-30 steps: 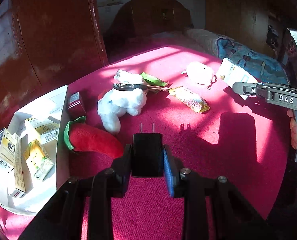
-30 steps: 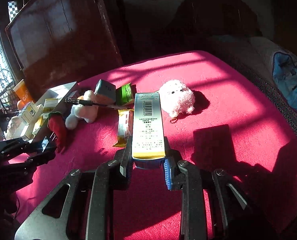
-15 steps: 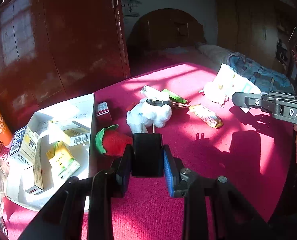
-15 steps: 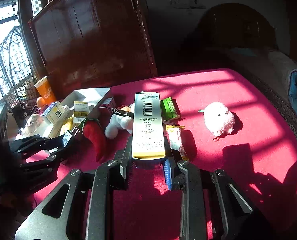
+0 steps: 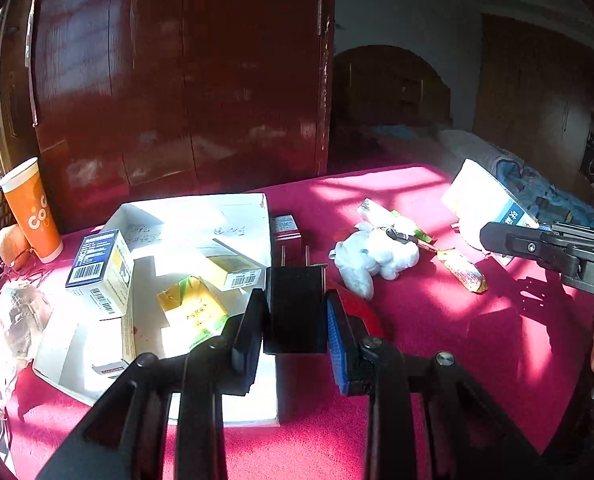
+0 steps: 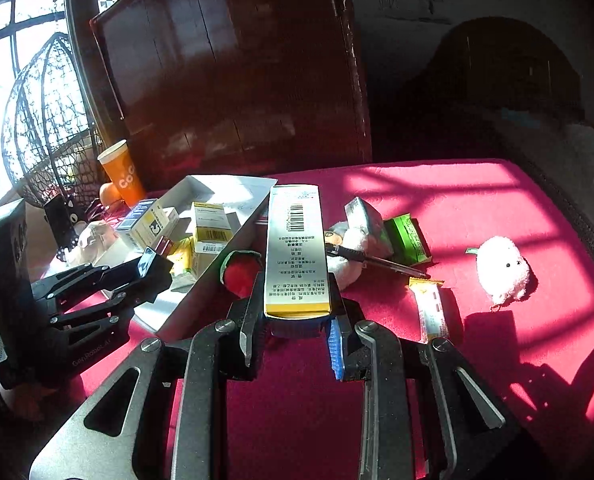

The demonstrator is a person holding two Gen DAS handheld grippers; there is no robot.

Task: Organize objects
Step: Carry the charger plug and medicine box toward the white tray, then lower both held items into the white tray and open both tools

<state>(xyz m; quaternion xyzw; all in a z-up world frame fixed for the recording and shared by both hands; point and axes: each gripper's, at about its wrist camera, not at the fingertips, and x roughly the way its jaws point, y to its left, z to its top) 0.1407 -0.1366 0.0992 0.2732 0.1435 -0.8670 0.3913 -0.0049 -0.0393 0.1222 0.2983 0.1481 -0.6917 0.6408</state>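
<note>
My left gripper (image 5: 295, 320) is shut on a black plug adapter (image 5: 295, 304), prongs pointing forward, held over the right edge of a white tray (image 5: 201, 208) that holds several medicine boxes. It also shows in the right wrist view (image 6: 153, 264). My right gripper (image 6: 295, 320) is shut on a long silver and yellow box (image 6: 296, 248), held above the red cloth to the right of the tray (image 6: 217, 186). That box also shows in the left wrist view (image 5: 485, 204). A red plush chilli (image 6: 239, 274) lies beside the tray.
On the red cloth lie a white plush animal (image 5: 373, 258) with a pen (image 6: 373, 260) across it, a green packet (image 6: 407, 238), a yellow snack bar (image 6: 431, 308) and a pink plush (image 6: 503, 270). An orange cup (image 5: 31, 210) stands left. A dark wooden cabinet (image 5: 185, 88) stands behind.
Both grippers have swung left toward the tray, each still holding its object. The adapter now hangs over the tray's right edge.
</note>
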